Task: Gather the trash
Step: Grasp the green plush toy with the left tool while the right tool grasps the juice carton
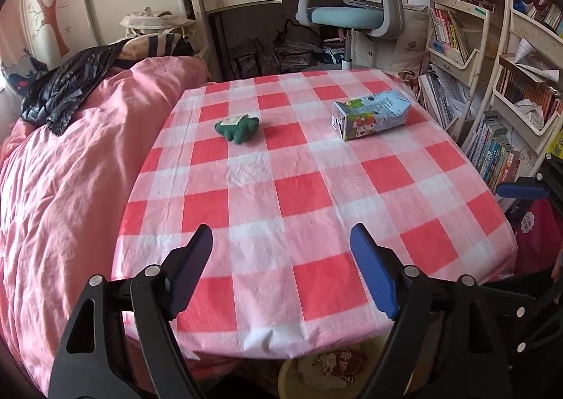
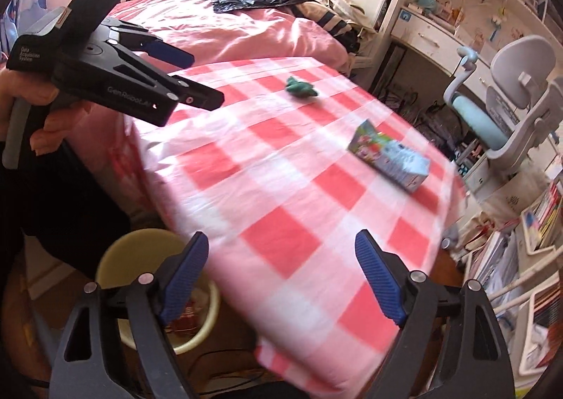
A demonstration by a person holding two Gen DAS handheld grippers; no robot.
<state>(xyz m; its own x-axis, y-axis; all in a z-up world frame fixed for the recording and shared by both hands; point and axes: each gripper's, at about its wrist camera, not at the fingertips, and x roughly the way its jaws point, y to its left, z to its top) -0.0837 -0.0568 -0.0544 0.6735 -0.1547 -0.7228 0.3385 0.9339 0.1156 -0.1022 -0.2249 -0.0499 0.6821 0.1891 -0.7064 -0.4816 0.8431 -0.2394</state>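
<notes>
On the far left of the right wrist view, a hand (image 2: pixel 21 110) is gripping the left gripper (image 2: pixel 207 78), whose black body is showing the words "Data Acquisition System" and "GenRobot.AI". Its jaws are standing wide with nothing between them, hovering over the near edge of the table (image 1: pixel 281 209) in its red-and-white checked cloth. Left of the table's middle, a green crumpled wad (image 1: pixel 237 128) is lying. Right of it, toward the table's far right side, a drink carton (image 1: pixel 371 114) is lying flat, its print too small to read. The right gripper (image 2: pixel 281 279) is gaping wide too, empty, over the table's near corner. Below that corner, a yellow bucket (image 2: pixel 140 240) is sitting on the floor.
</notes>
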